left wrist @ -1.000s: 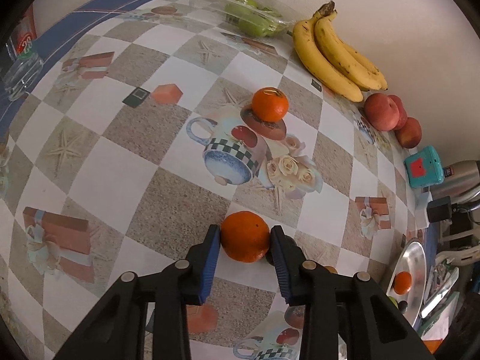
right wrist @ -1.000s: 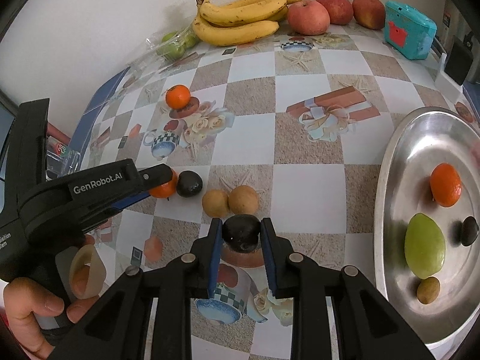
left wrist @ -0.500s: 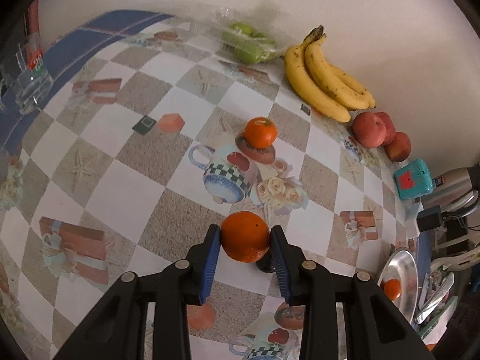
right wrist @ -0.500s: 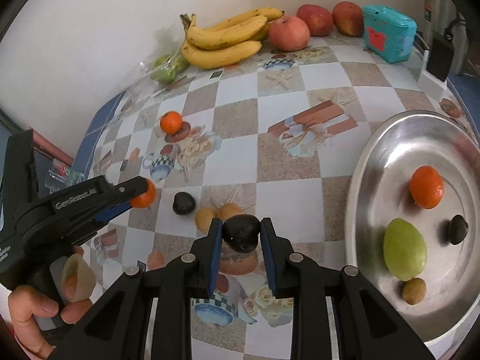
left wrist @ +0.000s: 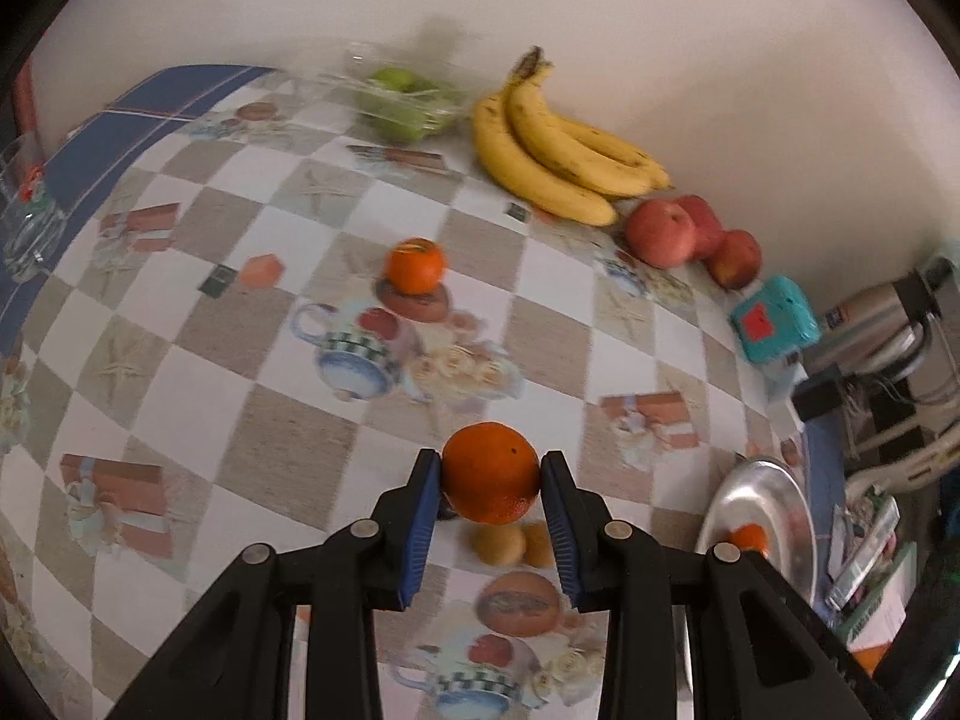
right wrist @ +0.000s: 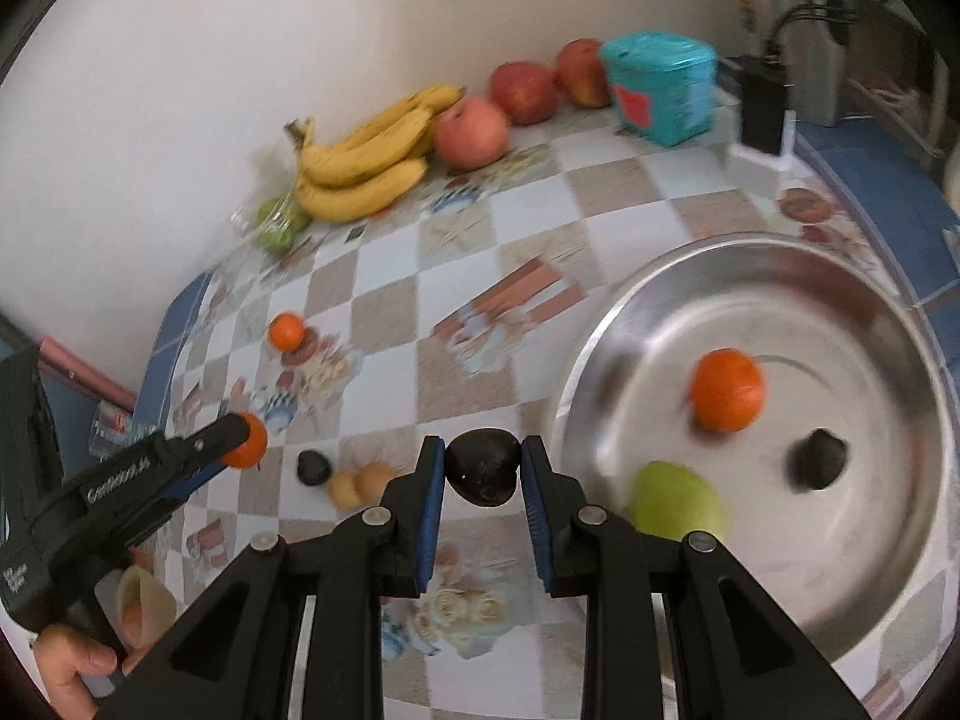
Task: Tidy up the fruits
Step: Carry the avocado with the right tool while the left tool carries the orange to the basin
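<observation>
My left gripper (left wrist: 491,483) is shut on an orange (left wrist: 491,471) and holds it above the checkered tablecloth; it also shows in the right wrist view (right wrist: 243,441). My right gripper (right wrist: 483,468) is shut on a dark avocado-like fruit (right wrist: 483,465), just left of the steel tray (right wrist: 888,570). The tray holds an orange (right wrist: 727,390), a green fruit (right wrist: 678,501) and a dark fruit (right wrist: 817,457). On the cloth lie another orange (left wrist: 415,264), a dark fruit (right wrist: 313,468) and two small brown fruits (right wrist: 359,483).
Bananas (left wrist: 558,150), red apples (left wrist: 690,231) and a bag of green fruit (left wrist: 402,102) line the wall. A teal box (left wrist: 774,318) and a black charger (right wrist: 762,114) stand at the far right. A glass (left wrist: 27,228) stands at the left.
Both grippers have lifted with their fruits and swung right toward the tray. The tray now fills more of the right wrist view.
</observation>
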### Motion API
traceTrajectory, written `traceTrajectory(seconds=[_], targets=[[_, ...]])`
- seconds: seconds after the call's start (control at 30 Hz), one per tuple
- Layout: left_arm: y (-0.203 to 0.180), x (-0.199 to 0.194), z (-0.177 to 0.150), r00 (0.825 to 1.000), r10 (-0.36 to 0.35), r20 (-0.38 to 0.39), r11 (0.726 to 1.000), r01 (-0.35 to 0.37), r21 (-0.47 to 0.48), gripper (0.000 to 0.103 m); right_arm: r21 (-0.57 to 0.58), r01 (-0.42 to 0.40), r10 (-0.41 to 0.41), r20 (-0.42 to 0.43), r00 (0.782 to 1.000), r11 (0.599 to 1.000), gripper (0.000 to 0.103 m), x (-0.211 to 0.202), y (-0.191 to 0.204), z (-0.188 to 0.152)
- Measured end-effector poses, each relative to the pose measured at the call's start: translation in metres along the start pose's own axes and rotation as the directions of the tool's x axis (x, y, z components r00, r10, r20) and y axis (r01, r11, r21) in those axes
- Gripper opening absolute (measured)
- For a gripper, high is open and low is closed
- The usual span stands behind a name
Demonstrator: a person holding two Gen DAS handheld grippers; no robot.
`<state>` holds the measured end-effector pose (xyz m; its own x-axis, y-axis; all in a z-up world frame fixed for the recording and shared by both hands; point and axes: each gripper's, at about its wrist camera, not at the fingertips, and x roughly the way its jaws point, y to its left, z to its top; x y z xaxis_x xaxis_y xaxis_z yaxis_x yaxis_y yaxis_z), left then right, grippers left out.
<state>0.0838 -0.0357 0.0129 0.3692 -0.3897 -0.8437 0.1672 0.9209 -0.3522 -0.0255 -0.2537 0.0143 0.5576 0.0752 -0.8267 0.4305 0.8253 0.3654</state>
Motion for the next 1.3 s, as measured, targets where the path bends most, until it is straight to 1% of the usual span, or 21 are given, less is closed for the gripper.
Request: traceTrajectory(seconds=[0.2, 0.4, 0.53, 0.67, 0.83, 1.03, 1.17, 1.3], targets=[[-0.028, 0.002, -0.012, 0.999, -0.042, -0.022, 0.997, 0.043, 0.067, 0.036, 0.091, 0.050, -0.053, 0.034, 0.998, 0.995, 0.027, -0.015, -0.036, 0.005], [-0.058, 0.005, -0.026, 0.996, -0.078, -0.050, 0.985, 0.085, 0.149, 0.036, 0.198, 0.114, -0.128, 0.062, 0.990, 0.974, 0.027, -0.031, -0.077, 0.006], [-0.086, 0.005, -0.039, 0.990, -0.121, -0.074, 0.966, 0.135, 0.222, 0.036, 0.256, 0.126, -0.151, 0.080, 0.985, 0.958, 0.027, -0.039, -0.099, 0.006], [-0.116, 0.006, -0.055, 0.986, -0.141, -0.088, 0.933, 0.162, 0.321, 0.036, 0.273, 0.140, -0.167, 0.078, 0.983, 0.952, 0.027, -0.042, -0.108, 0.005], [-0.137, 0.005, -0.069, 0.987, -0.136, -0.090, 0.899, 0.161, 0.407, 0.036, 0.264, 0.140, -0.164, 0.069, 0.984, 0.954, 0.027, -0.040, -0.106, 0.005], [-0.147, 0.013, -0.077, 0.989, -0.112, -0.101, 0.881, 0.146, 0.450, 0.036, 0.253, 0.147, -0.160, 0.029, 0.987, 0.956, 0.027, -0.031, -0.104, 0.002], [-0.152, 0.020, -0.081, 0.993, -0.084, -0.085, 0.867, 0.115, 0.486, 0.037, 0.251, 0.154, -0.162, 0.012, 0.987, 0.956, 0.027, -0.027, -0.105, 0.001], [-0.151, 0.027, -0.083, 0.994, -0.065, -0.091, 0.866, 0.102, 0.490, 0.037, 0.249, 0.158, -0.163, -0.003, 0.987, 0.955, 0.027, -0.024, -0.105, -0.001]])
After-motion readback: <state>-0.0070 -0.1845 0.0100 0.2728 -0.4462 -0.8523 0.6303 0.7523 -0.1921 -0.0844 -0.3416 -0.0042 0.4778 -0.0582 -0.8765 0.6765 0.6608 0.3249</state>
